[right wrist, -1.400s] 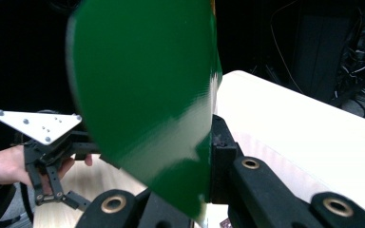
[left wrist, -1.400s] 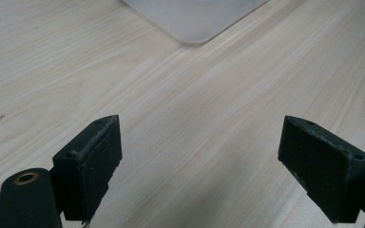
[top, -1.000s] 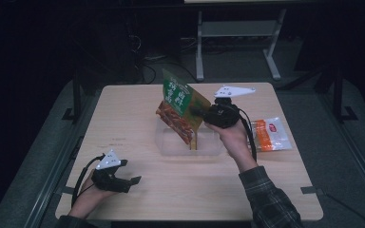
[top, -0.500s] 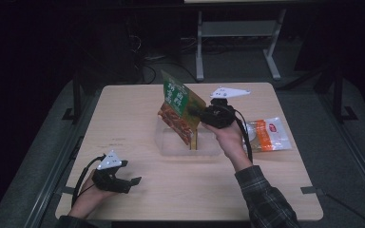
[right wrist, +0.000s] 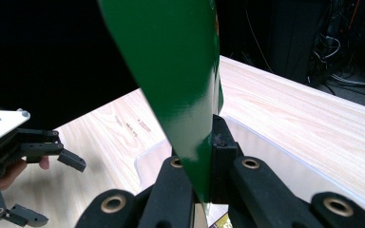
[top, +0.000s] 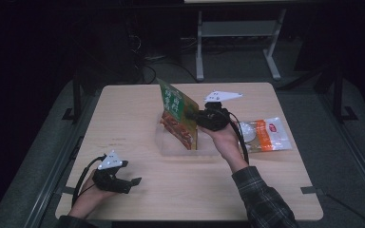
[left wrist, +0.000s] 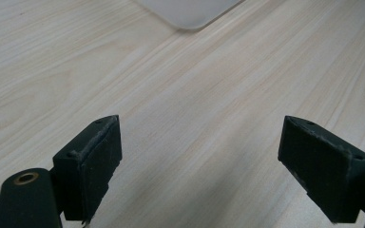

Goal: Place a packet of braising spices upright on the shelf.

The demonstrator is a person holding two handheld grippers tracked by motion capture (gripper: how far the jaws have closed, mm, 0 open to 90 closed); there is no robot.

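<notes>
A person's right gripper pinches a green food pouch by one edge, its jaws pressed flat on the film, and holds it tilted above a clear plastic tray at the middle of the worktop. In the right gripper view the pouch rises steeply between the clamped jaws, with the tray's pale rim just below. The left gripper rests near the front left corner of the worktop, well apart from the tray, its jaws spread wide over bare wood. A second pouch, orange and white, lies flat to the right of the tray.

The step in hand looks like lowering the green pouch into the tray. Done well, it calls for keeping the pinch firm until the pouch's lower edge sits inside the rim, levelling the pouch so it lies flat rather than propped on a wall, and opening the jaws only once it is supported. The light tray may slide if nudged.
</notes>
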